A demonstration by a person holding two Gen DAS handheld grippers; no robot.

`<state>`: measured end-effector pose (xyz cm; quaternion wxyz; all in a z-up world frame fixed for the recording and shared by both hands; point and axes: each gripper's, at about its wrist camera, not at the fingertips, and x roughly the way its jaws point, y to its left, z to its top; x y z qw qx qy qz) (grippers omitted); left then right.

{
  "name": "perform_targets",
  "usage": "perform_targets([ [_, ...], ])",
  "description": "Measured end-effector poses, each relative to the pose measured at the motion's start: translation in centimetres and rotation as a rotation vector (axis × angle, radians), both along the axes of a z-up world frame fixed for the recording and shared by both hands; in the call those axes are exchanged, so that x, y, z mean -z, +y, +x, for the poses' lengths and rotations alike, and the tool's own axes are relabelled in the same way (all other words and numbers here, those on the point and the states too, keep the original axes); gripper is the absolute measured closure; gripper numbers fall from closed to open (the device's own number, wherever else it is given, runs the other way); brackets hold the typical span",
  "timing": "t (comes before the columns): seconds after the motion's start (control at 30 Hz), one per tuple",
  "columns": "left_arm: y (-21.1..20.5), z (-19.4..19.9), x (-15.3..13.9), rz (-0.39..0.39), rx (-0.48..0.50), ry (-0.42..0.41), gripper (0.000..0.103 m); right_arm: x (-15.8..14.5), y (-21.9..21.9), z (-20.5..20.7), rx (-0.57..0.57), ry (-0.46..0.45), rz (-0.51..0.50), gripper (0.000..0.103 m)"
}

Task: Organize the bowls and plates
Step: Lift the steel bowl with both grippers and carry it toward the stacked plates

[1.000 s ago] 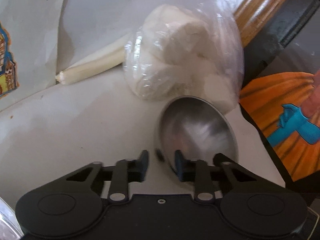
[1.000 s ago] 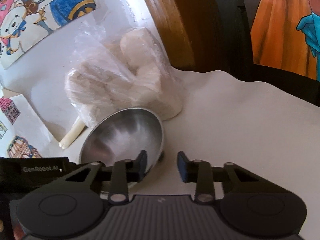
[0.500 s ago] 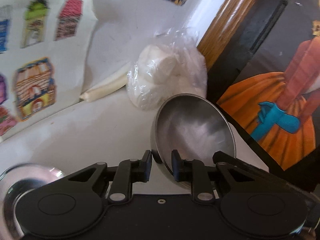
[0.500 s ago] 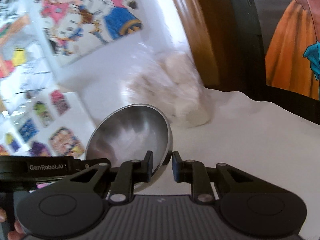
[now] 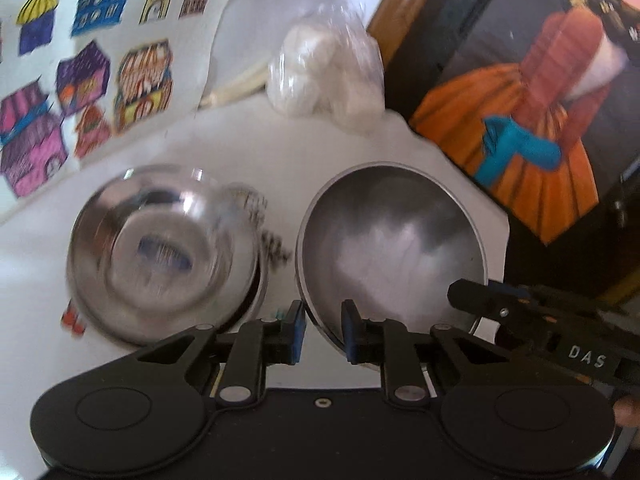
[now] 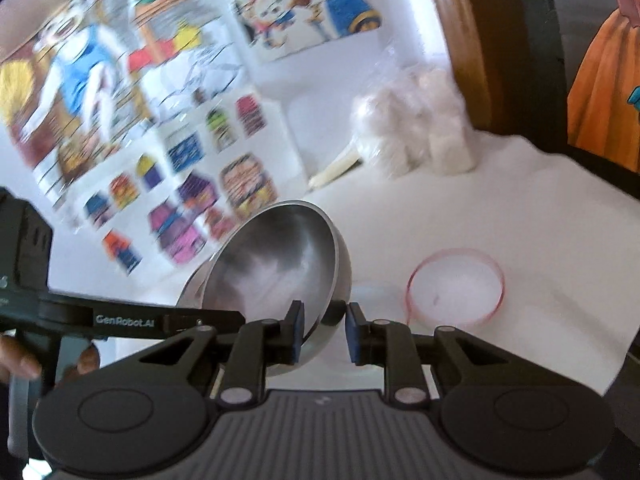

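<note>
A white-covered table (image 5: 224, 152) carries the scene, backed by a wall of coloured drawings (image 6: 132, 92) and a clear bag of white lumps (image 5: 328, 76) in the far corner. Above the cloth, both hand-held grippers carry one steel bowl (image 5: 390, 248) between them, tilted on edge with its hollow facing the cameras. The left gripper (image 5: 323, 330) pinches the bowl's near rim with its fingers narrow. The right gripper (image 6: 323, 330) straddles the opposite rim, its jaws easing slightly apart with the wall between them, though the pads appear to keep their grip. A second steel bowl (image 5: 164, 252) rests on the cloth just left of the carried one, apparently on a plate; nesting there looks the likely aim. Done well, that means levelling the bowl, centring it over the other, lowering gently and releasing both sides together. A pink-rimmed clear dish (image 6: 456, 288) sits apart on the right.
</note>
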<state>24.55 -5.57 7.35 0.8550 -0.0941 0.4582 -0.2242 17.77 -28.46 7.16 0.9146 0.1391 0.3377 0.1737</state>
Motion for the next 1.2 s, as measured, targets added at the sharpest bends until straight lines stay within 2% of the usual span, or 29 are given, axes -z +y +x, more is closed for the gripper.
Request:
perform_targets([
  [0.37,2.6,-5.9,1.2,0.064,0.045,0.05,0.082,1.8,2.2,-5.2,-0.1,0.142,0.012,0.076],
  [0.63,2.9,-8.1,3.1,0.112,0.068,0.145,0.082,3.2,3.1,-7.2,-0.17,0.275,-0.003,0.076],
  [0.9,3.0,-8.6,4.6,0.114,0.084,0.216,0.082,3.8,3.0,-7.9,-0.186,0.317,-0.007,0.076],
  [1.2,2.8,-8.3,4.4,0.116,0.085,0.21,0.081,3.8,3.1,-7.4,-0.185,0.317,-0.019,0.076],
])
